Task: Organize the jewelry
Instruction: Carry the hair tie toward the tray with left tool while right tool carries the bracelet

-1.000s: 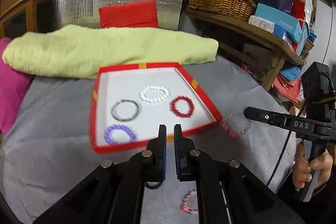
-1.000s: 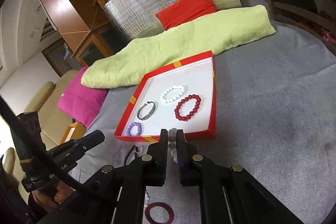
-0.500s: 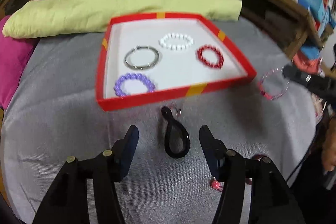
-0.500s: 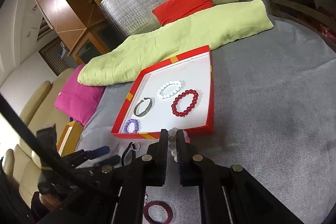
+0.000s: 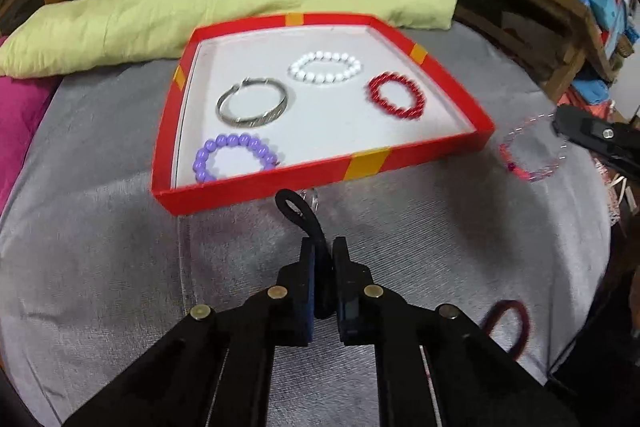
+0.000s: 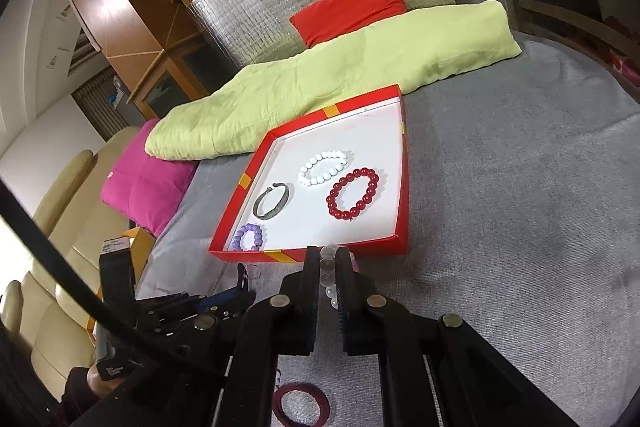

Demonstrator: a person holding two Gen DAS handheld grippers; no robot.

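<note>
Since the red tray collects bracelets, the left gripper has just closed, pinching the black band; the right gripper pinches a clear bead bracelet, ready to drop in.

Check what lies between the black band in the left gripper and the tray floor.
Only the tray's near red wall stands between. The left gripper is shut on the black band just outside it; bare white floor lies beyond.

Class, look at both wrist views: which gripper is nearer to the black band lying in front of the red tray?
Left. The left gripper is shut on the black band; the right gripper grips a clear bead bracelet off to the side.
</note>
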